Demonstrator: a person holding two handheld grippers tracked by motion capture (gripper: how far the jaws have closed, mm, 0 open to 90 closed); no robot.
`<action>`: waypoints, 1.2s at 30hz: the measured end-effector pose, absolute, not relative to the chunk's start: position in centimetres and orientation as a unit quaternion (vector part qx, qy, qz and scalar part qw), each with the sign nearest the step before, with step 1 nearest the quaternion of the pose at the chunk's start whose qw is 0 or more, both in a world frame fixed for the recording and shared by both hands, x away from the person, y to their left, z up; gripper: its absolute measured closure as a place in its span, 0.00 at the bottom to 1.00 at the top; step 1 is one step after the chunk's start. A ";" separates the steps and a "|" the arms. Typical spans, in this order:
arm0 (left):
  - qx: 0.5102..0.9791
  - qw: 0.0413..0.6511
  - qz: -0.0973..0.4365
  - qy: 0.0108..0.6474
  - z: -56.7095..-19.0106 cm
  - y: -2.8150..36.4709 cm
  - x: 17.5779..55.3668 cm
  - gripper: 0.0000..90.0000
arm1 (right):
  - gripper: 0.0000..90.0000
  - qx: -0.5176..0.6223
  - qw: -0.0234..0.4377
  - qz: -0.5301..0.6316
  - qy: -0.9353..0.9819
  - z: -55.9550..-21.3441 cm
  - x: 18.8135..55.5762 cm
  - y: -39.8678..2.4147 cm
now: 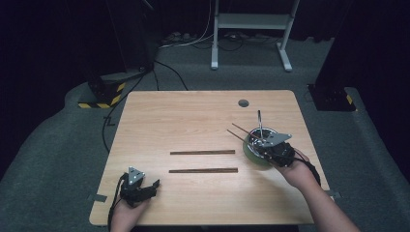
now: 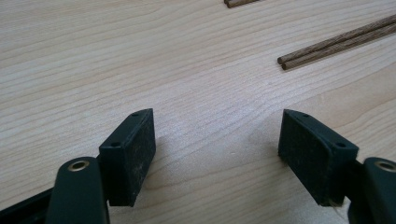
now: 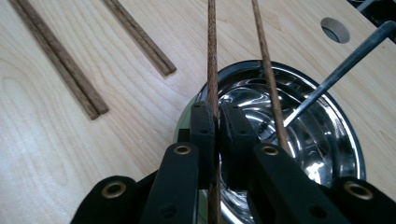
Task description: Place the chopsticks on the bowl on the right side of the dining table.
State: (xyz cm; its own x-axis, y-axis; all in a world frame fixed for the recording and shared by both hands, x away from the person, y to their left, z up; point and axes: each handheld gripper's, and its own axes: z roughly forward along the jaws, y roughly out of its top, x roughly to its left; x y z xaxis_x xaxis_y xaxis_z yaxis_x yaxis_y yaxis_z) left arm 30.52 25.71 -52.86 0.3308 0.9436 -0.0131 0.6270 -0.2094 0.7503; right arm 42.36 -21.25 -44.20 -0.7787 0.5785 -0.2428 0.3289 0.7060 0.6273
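Over at the right of the high view, the right gripper [image 1: 265,143] has its jaws pinched on one chopstick [image 3: 212,56] above the steel bowl [image 1: 253,152]; a second stick [image 3: 266,70] already leans inside beside a metal utensil [image 3: 343,67]. Two more pairs [image 1: 202,152] [image 1: 203,170] lie mid-table, so I'd judge most of the loading remains. At lower left, the left gripper [image 1: 155,185] rests on the table [image 1: 193,111], jaws wide and empty
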 end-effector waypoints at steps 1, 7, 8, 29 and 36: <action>0.742 0.339 0.233 0.528 -52.9 25.7 30.5 0.30 | 0.93 0.255 0.216 0.291 0.897 -44.2 42.5 -21.3; 0.743 0.339 0.234 0.528 -52.8 25.7 30.5 0.30 | 0.93 0.268 0.220 0.283 0.894 -44.7 43.6 -21.6; 0.743 0.339 0.234 0.528 -52.8 25.7 30.5 0.30 | 0.93 0.267 0.217 0.281 0.896 -44.7 43.7 -21.7; 0.743 0.339 0.233 0.528 -52.9 25.7 30.5 0.30 | 0.93 0.270 0.230 0.267 0.896 -45.6 45.2 -22.1; 0.743 0.339 0.234 0.528 -52.9 25.7 30.5 0.30 | 0.93 0.270 0.236 0.267 0.894 -45.8 45.2 -22.2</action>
State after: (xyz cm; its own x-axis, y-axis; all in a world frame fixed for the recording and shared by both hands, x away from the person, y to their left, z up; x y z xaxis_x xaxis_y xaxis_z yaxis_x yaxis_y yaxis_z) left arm 30.53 25.74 -52.85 0.3338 0.9426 -0.0104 0.6260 -0.2134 0.7500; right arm 45.21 -22.22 -45.76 -0.7433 0.6085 -0.2779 0.3560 0.7116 0.6058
